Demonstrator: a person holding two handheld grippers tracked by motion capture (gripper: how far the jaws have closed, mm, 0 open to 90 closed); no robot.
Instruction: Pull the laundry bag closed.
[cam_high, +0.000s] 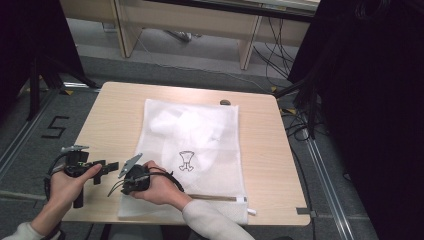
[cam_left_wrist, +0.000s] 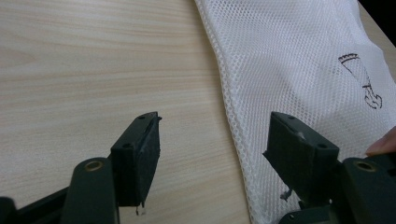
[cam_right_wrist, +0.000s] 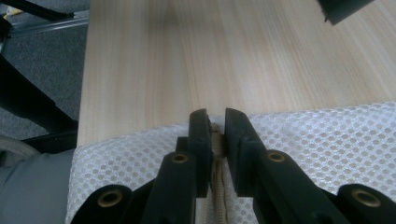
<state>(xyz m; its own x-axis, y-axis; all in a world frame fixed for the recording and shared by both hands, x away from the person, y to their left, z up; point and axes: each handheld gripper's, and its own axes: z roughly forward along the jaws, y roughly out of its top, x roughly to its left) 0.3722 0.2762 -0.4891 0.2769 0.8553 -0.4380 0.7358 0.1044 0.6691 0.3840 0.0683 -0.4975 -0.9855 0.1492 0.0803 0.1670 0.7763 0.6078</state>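
High view: mesh bag (cam_high: 200, 145), probably white clothing (cam_high: 185, 127) inside.

I see a white mesh laundry bag (cam_high: 200, 145) lying flat on the table, long side running away from me – white fabric bunched inside, small black drawn emblem (cam_high: 186, 161) near its middle. Beige zipper (cam_right_wrist: 215, 186) along the near edge, its end pinched – bag's near-left corner reaches the table's edge

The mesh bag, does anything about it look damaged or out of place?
Nothing stands out. The mesh bag lies flat on the table, undamaged. The right gripper pinches its zipper at the near edge.
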